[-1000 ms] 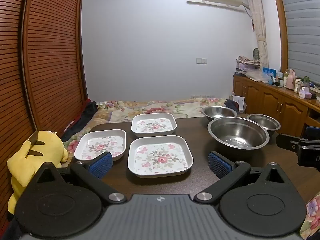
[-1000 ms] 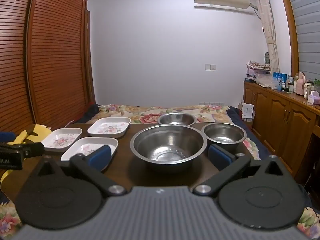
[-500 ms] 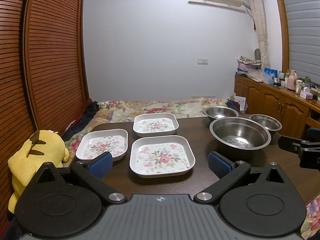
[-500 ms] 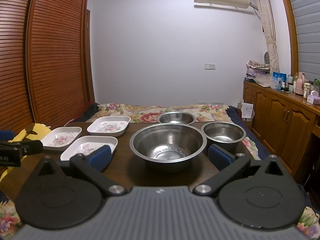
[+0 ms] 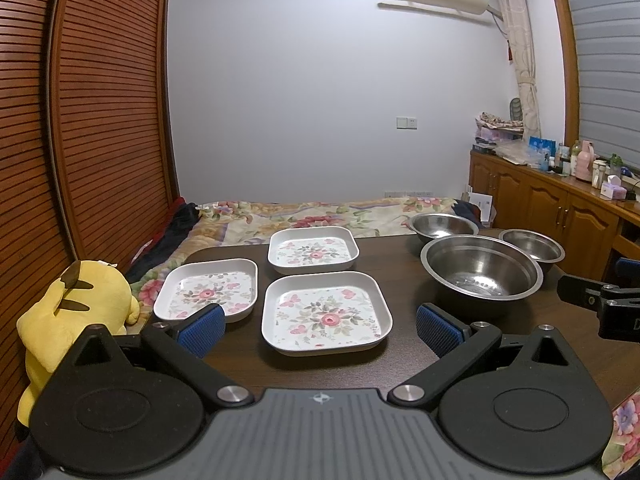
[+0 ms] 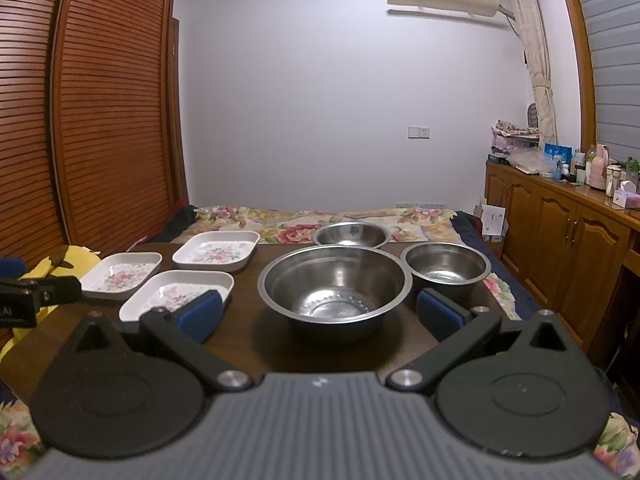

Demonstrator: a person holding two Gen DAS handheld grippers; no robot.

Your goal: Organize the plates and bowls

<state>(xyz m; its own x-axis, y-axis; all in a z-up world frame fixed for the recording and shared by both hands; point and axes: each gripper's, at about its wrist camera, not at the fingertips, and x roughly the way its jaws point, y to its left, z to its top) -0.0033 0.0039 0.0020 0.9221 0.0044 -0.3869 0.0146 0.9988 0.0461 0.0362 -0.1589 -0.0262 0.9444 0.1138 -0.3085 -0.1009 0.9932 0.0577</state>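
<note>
Both two-finger grippers hang spread wide and empty above the near edge of the dark wooden table [image 5: 400,256]. The left gripper [image 5: 318,326] faces the nearest white square plate with a pink flower pattern [image 5: 326,312], which lies flat between its blue pads. The right gripper [image 6: 319,312] faces the large stainless steel bowl [image 6: 334,284] in the same way.

Two more flowered square plates sit apart on the table, one to the left [image 5: 208,290] and one behind [image 5: 313,249]. A medium steel bowl [image 6: 445,268] stands just right of the large one, and another steel bowl [image 6: 351,235] sits behind it at the far edge.

Nothing is stacked yet, so this looks like the opening approach. Next, each gripper likely needs to come down and close on a rim: a thin plate edge on the left, and a smaller bowl's lip on the right to nest it in the large bowl.
</note>
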